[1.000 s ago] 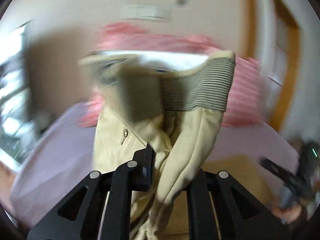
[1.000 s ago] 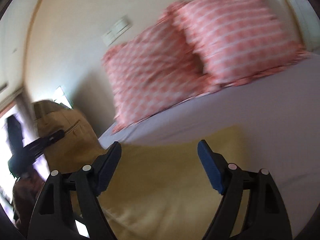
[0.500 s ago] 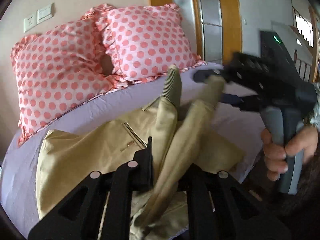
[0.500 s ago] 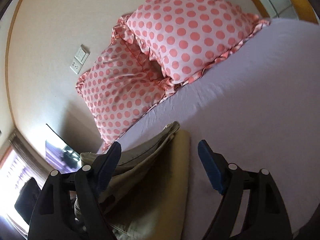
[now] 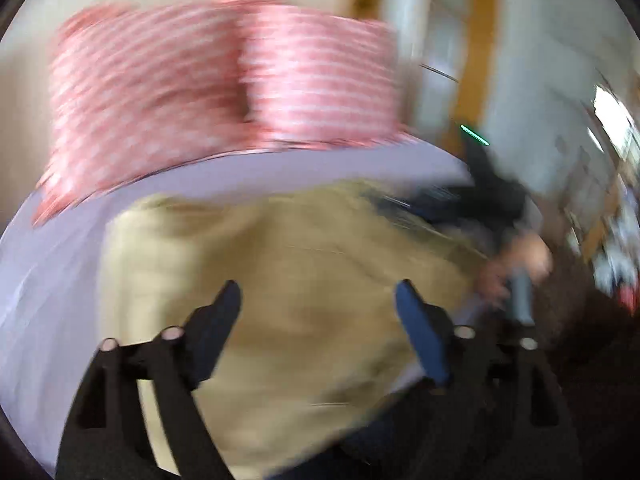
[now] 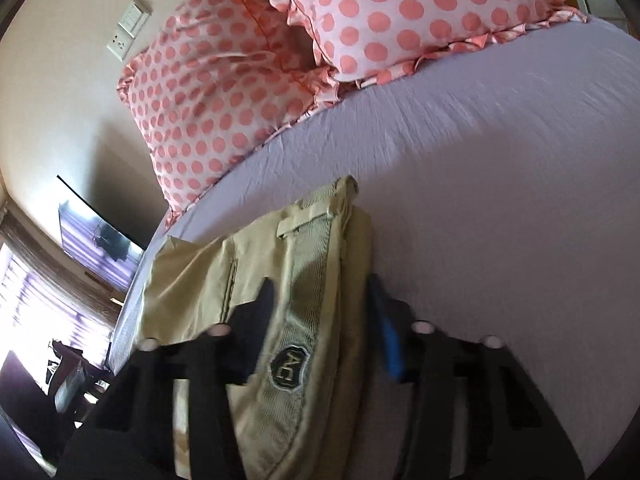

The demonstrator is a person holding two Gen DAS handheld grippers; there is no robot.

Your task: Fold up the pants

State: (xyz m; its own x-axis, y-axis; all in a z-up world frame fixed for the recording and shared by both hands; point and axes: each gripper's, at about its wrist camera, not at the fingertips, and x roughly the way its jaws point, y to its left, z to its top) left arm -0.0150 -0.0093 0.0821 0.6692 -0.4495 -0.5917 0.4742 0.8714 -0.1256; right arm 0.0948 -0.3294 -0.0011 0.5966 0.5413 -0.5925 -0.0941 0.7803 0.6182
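The beige pants (image 5: 296, 280) lie folded on the lilac bed sheet (image 5: 60, 248); the left wrist view is motion-blurred. My left gripper (image 5: 318, 300) is open and empty above the pants. In the right wrist view the ribbed waistband with a dark badge (image 6: 316, 300) runs between the fingers of my right gripper (image 6: 322, 300), whose jaws stand narrowed around the waistband; I cannot tell whether they clamp it. The right gripper also shows in the left wrist view (image 5: 472, 200), at the pants' far right edge.
Two pink polka-dot pillows (image 6: 360, 32) lean against the wall at the head of the bed. A wall socket (image 6: 128, 32) is above them. A TV (image 6: 96, 232) and a window are at the left. The sheet (image 6: 500, 200) stretches right of the pants.
My left gripper has let go of the pants and opened. My right gripper has moved onto the waistband and its jaws have narrowed around it. The pants have dropped flat on the bed.
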